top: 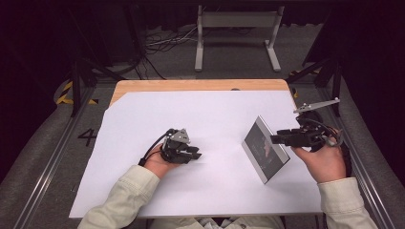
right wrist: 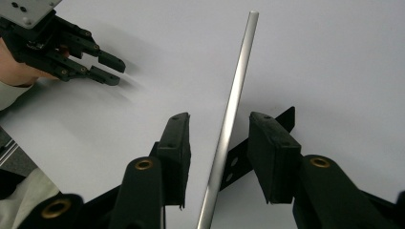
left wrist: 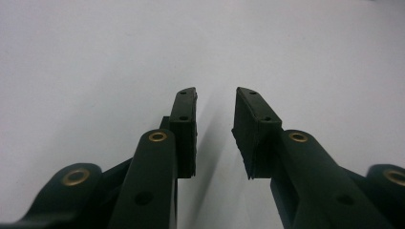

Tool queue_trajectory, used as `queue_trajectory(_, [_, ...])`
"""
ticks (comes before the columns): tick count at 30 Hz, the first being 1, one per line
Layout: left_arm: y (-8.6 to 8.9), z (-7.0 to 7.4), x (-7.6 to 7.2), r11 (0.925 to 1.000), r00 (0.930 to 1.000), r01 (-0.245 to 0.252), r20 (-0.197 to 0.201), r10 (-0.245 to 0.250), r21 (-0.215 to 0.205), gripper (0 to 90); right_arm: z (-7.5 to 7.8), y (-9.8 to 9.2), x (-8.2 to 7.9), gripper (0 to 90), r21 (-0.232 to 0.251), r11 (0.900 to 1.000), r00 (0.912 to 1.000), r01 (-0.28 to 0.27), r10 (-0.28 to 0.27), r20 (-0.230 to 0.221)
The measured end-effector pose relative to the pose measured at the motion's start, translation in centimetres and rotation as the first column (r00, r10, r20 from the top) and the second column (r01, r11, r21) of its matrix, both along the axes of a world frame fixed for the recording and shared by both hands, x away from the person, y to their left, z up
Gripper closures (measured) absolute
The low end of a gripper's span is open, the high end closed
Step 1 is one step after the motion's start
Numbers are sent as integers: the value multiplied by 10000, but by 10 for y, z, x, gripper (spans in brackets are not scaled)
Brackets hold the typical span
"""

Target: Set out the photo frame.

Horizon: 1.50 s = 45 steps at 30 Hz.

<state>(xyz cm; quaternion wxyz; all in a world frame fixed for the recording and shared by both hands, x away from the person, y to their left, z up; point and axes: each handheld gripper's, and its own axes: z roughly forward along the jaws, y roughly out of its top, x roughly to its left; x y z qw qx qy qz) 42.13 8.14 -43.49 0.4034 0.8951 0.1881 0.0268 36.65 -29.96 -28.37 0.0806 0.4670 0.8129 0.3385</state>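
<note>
Standing propped on its back stand, the picture frame [top: 265,149] sits at the right of the white sheet [top: 143,119], its silver edge [right wrist: 229,129] between the right gripper [right wrist: 218,143] jaws, which are apart with neither pad touching it. We note the left gripper [left wrist: 216,129] low over bare sheet, jaws apart, nothing between, well apart from the frame.

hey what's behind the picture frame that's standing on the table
Behind the picture frame a black fold-out stand props it on the white sheet. The right gripper straddles the frame's silver edge, pads not touching. The rest of the frame's back is hidden.
</note>
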Motion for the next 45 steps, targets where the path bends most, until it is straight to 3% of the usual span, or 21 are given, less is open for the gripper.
queue_trajectory(13, [-1, -2, 0, 10000, 10000, -70, 35, 70, 56, 688, -16, 9, 6, 576, -464, 9986, 9987, 241, -261, -433])
queue_trajectory(23, [-2, -3, -1, 9998, 9999, -149, 70, 148, 131, 686, -24, 13, 9, 658, -700, 9974, 9957, 185, -247, -891])
queue_trajectory(28, [-2, -4, -1, 9998, 9999, -143, 77, 142, 156, 686, -23, 14, 8, 747, -742, 9972, 9958, 131, -197, -893])
queue_trajectory(45, [-1, -5, 1, 9997, 9999, -131, 56, 130, 217, 687, -20, 15, 6, 828, -1118, 9927, 9965, 464, -537, -634])
